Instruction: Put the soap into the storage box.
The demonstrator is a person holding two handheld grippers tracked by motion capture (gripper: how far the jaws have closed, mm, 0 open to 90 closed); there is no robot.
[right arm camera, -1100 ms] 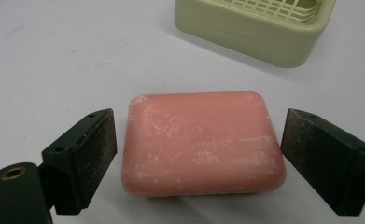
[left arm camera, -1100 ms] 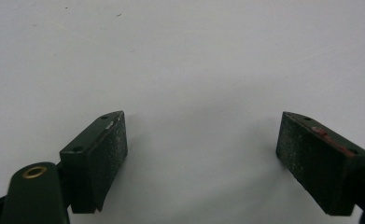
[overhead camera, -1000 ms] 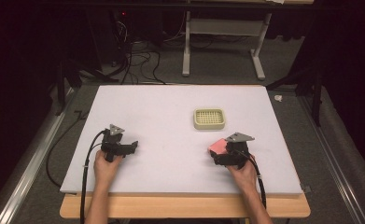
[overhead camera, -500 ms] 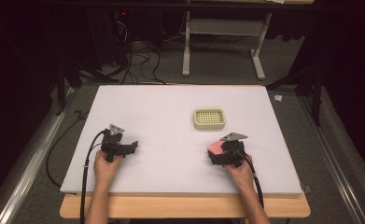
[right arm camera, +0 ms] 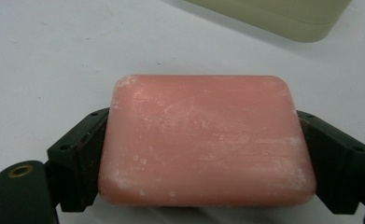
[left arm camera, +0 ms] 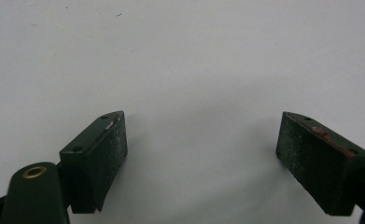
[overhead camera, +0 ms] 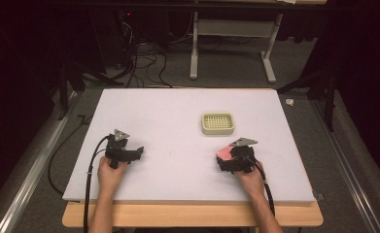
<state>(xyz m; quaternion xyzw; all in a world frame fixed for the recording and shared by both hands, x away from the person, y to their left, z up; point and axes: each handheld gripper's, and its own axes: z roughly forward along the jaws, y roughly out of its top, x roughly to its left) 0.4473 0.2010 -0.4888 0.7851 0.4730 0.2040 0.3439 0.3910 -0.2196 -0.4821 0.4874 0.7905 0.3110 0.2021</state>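
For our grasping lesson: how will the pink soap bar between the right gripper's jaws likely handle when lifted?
The pink soap bar looks solid, so probably stiff. Its rounded, smooth edges could slip in the right gripper. Flat and blocky, it should not roll.

Pink soap bar (scuffed, rounded corners) lies flat — clamped between the tongs.

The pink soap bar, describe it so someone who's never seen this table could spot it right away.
On the white table, look at the near right side, just in front of the pale green soap dish. There the right gripper has its jaws pressed on both ends of the soap bar. It is the one pink thing, a rounded rectangle with whitish scuffs.
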